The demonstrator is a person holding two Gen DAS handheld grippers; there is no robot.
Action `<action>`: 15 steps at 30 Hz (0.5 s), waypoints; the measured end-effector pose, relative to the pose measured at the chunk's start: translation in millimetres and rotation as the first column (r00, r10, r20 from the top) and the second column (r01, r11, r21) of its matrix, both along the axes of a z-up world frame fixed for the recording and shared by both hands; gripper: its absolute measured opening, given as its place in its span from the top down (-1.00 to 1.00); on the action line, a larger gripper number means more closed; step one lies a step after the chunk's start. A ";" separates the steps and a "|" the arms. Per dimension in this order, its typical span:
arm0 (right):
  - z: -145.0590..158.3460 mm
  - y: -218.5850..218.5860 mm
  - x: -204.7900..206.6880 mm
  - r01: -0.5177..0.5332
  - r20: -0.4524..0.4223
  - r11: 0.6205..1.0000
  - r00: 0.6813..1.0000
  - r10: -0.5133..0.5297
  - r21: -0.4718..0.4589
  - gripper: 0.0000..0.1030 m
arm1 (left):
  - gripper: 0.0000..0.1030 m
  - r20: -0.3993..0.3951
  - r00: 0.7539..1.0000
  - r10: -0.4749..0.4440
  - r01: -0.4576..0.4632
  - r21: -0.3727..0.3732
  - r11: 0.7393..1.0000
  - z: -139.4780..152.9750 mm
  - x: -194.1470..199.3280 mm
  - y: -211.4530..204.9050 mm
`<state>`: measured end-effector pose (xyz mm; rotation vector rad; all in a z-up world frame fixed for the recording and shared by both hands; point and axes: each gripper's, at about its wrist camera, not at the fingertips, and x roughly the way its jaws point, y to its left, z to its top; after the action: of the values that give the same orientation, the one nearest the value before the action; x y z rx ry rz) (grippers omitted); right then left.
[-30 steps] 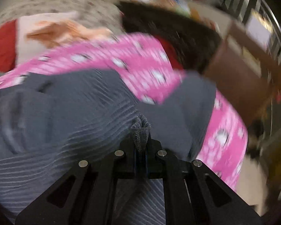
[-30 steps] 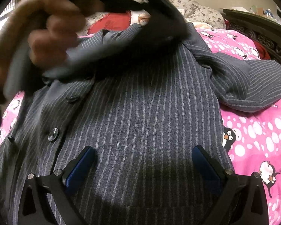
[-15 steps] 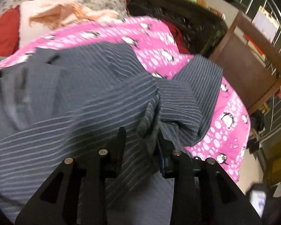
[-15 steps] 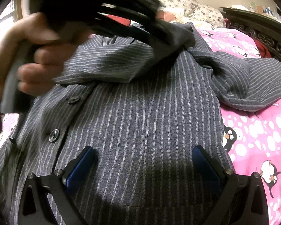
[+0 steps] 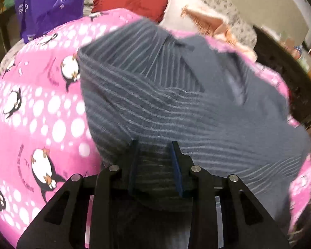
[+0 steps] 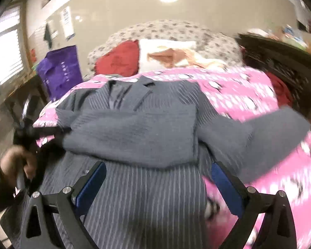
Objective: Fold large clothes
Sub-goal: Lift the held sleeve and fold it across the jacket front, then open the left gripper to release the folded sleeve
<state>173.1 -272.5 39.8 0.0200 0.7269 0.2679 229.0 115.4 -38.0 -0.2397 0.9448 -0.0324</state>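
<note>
Between your tongs: left tongs (image 5: 154, 155) part-open, holding nothing, over cloth; right tongs (image 6: 157, 184) wide open, empty.
Garment: grey pinstriped jacket (image 6: 139, 137) flat on pink penguin-print quilt (image 6: 238, 91) on the bed.
Done: you've laid one sleeve (image 6: 132, 132) across the chest.
Left: other sleeve (image 6: 259, 132) sprawls outward; body unfolded.
</note>
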 end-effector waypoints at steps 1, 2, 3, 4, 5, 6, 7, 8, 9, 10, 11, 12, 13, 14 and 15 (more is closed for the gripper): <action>-0.1 2.4 8.3 -0.017 -0.010 1.000 1.000 0.017 0.001 -0.89 | 0.43 0.009 1.000 0.000 0.000 0.017 1.000 -2.7 -1.2 -2.8; -2.6 6.0 19.4 -0.039 -0.015 0.999 0.999 0.039 0.010 -0.81 | 0.43 0.016 1.000 0.003 -0.003 0.020 1.000 -2.8 -1.8 -3.6; -5.7 8.0 26.1 -0.048 -0.013 0.999 0.999 0.048 0.017 -0.70 | 0.43 0.021 1.000 0.010 -0.010 0.019 1.000 -2.6 -2.7 -3.8; -12.5 10.6 37.9 -0.059 -0.021 0.998 0.998 0.059 0.024 -0.66 | 0.43 0.025 1.000 0.013 -0.013 0.019 1.000 -2.5 -3.9 -4.7; -18.5 11.8 46.5 -0.070 -0.032 0.997 0.997 0.071 0.029 -0.63 | 0.43 0.031 0.999 0.015 -0.015 0.022 1.000 -3.3 -5.9 -6.1; -34.5 14.9 62.5 -0.088 -0.077 0.996 0.993 0.091 0.034 -0.51 | 0.43 0.041 0.999 0.016 -0.017 0.026 1.000 -3.2 -8.4 -6.2; -48.0 15.8 72.2 -0.082 -0.122 0.996 0.989 0.086 0.033 -0.43 | 0.43 0.045 0.999 0.015 -0.016 0.028 0.999 -3.0 -10.3 -6.5; -67.6 13.7 85.9 -0.065 -0.191 0.997 0.979 0.071 0.036 -0.41 | 0.43 0.048 0.999 0.012 -0.013 0.020 1.000 -4.2 -12.2 -5.6; -79.5 11.1 93.4 -0.058 -0.236 0.997 0.969 0.068 0.048 -0.35 | 0.43 0.046 0.999 0.013 -0.014 0.014 1.000 -2.2 -12.4 -1.1; -88.4 9.0 98.2 -0.056 -0.266 0.997 0.961 0.069 0.056 -0.33 | 0.43 0.044 0.999 0.020 -0.021 0.012 1.000 -0.6 -13.3 0.8; -85.3 10.7 96.5 -0.057 -0.254 0.997 0.965 0.068 0.051 -0.32 | 0.43 0.048 0.998 0.048 -0.048 0.010 0.999 6.4 -15.5 2.9; -77.4 13.5 95.6 -0.058 -0.247 0.998 0.967 0.065 0.036 -0.32 | 0.43 0.068 0.996 0.058 -0.059 0.009 0.998 13.2 -14.5 5.4; -70.0 15.1 94.9 -0.057 -0.236 0.998 0.970 0.063 0.029 -0.32 | 0.43 0.097 0.993 0.065 -0.067 0.016 0.998 21.7 -14.4 5.5; -55.2 15.6 92.4 -0.057 -0.183 0.997 0.981 0.064 0.048 -0.32 | 0.43 0.135 0.988 0.075 -0.083 0.052 0.995 33.3 -11.1 3.3; -45.5 15.5 91.7 -0.060 -0.144 0.996 0.987 0.070 0.070 -0.32 | 0.43 0.143 0.986 0.084 -0.095 0.077 0.992 36.8 -5.8 2.5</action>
<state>264.8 -257.0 -5.8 0.0791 0.8652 0.3556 223.2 117.9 -1.2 -0.1992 0.7935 0.0724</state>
